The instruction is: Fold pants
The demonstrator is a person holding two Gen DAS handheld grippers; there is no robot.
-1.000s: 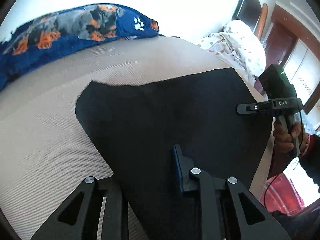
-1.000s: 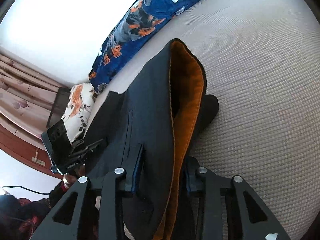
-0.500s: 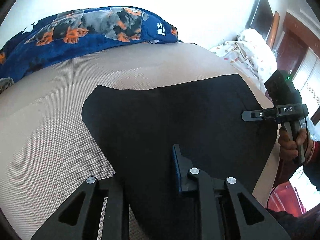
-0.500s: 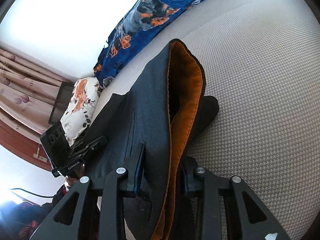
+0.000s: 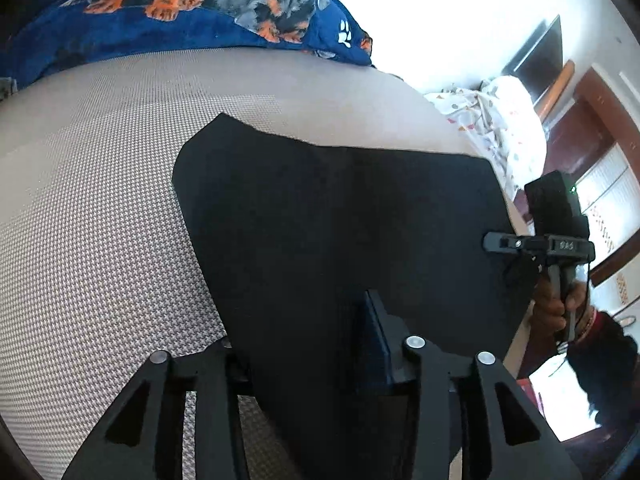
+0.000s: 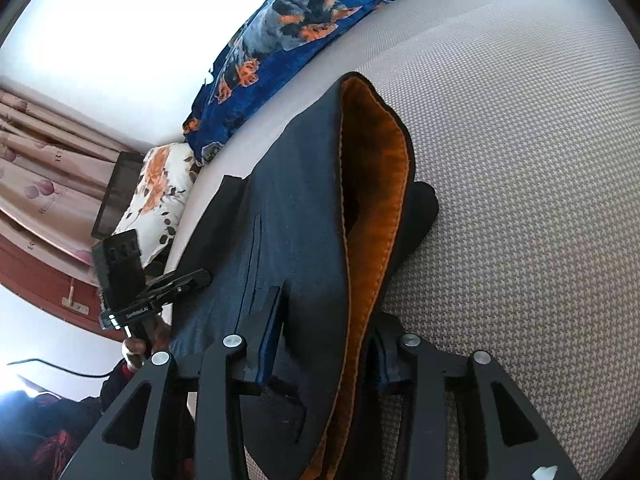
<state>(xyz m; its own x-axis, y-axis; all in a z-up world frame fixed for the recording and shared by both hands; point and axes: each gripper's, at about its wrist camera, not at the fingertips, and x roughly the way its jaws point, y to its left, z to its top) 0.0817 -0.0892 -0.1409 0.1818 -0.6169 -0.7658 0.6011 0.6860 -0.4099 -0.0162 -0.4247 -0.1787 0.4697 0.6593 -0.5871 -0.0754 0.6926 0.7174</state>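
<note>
The black pants (image 5: 340, 232) lie spread on the beige mattress (image 5: 100, 220). My left gripper (image 5: 304, 344) is shut on the pants' near edge, cloth filling the gap between its fingers. In the right wrist view the pants (image 6: 296, 220) show an orange-lined waistband (image 6: 376, 200) standing open. My right gripper (image 6: 326, 332) is shut on the waistband end. Each gripper shows in the other's view: the right one (image 5: 500, 242) at the pants' right edge, the left one (image 6: 188, 280) at their left edge.
A blue dog-print blanket (image 5: 180, 12) lies along the far side of the mattress. A white patterned pillow (image 5: 504, 120) and a floral pillow (image 6: 160, 188) sit by the bed's edges. A dark screen (image 5: 536, 60), wooden furniture and curtains (image 6: 36, 168) stand beyond.
Both grippers have held their grip on the pants. The views have shifted slightly, with the pants lower and flatter over the mattress and the blanket nearer the top of the left view.
</note>
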